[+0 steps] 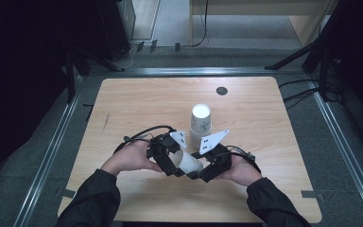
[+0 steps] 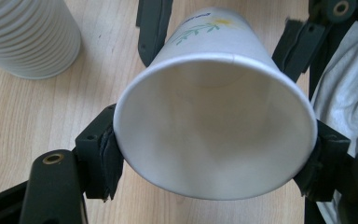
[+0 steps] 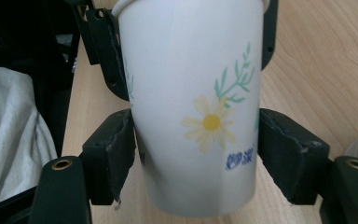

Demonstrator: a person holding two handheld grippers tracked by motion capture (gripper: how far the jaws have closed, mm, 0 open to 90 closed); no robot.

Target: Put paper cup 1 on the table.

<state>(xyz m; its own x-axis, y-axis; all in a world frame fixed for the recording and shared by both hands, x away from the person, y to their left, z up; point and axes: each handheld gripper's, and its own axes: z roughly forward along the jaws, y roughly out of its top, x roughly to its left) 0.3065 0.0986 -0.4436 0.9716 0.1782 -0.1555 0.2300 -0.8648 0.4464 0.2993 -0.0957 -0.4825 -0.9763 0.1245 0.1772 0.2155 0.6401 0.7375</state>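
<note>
The paper cup point(image 1: 189, 162) lies on its side just above the desk point(image 1: 137, 99), held between the two tools near the desk's 6 o'clock edge; its long axis runs roughly from 10 o'clock, where the open mouth is, to 4 o'clock, where the narrower base is. The left gripper point(image 2: 212, 154) pinches the rolled rim, its fingers point(image 2: 103, 156) pressing opposite sides and squeezing the mouth slightly oval. The right gripper point(image 3: 196, 154) straddles the base end; its fingers point(image 3: 112, 154) sit against the wall, apparently gripping lightly. So each hand has one end, and I judge that any pull would run along that axis. The cup is thin, smooth white paper, tapered, printed with a yellow daisy, green sprig and blue lettering. At 12 o'clock from it, just beyond the grippers, stands an upside-down stack of cups point(image 1: 201, 124), its nested rims ribbed. The desk is pale wood-grain laminate.
</note>
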